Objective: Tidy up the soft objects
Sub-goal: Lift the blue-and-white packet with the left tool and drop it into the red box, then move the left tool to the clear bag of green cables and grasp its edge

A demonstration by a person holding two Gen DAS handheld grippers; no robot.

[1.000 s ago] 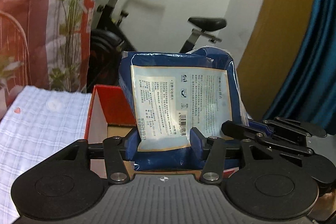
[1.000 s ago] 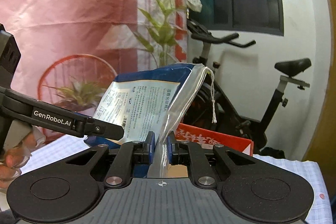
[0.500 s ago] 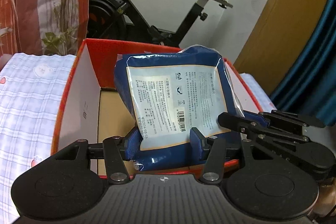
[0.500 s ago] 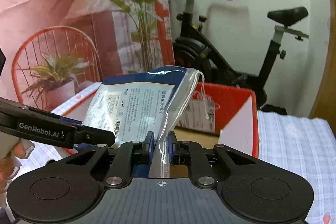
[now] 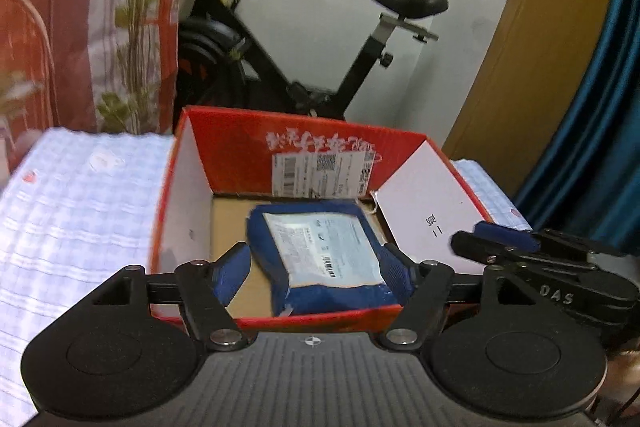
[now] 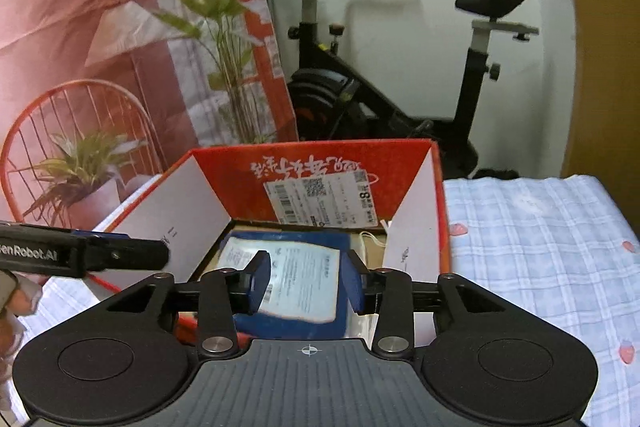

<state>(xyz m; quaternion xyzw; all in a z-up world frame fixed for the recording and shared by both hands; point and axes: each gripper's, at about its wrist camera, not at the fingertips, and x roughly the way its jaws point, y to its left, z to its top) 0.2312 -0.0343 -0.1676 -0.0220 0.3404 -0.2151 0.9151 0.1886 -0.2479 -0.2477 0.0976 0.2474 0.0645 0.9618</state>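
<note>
Blue soft packet (image 5: pixel 320 255), printed label up, lies flat on the cardboard floor of the red box (image 5: pixel 288 151), just ahead of the left gripper (image 5: pixel 314 267) and framed between its blue pads (image 5: pixel 232 273). Those jaws are opening, and neither pad presses on the packet. The right gripper (image 5: pixel 532 251) reaches in from the right of this view, over the box's near right corner.

From the right wrist, the one packet (image 6: pixel 296 279) sits ahead of and below the right gripper (image 6: pixel 306 285), whose jaws are also opening with nothing pinched; the left gripper's finger (image 6: pixel 88 257) crosses at left.

Risk, as I judge it: a pad or the packet's white drawstring (image 6: pixel 374 239) could snag on withdrawal, dragging the packet up, or a gripper could knock a box flap (image 6: pixel 416 227).

Count: one packet, one box, two grippers.
</note>
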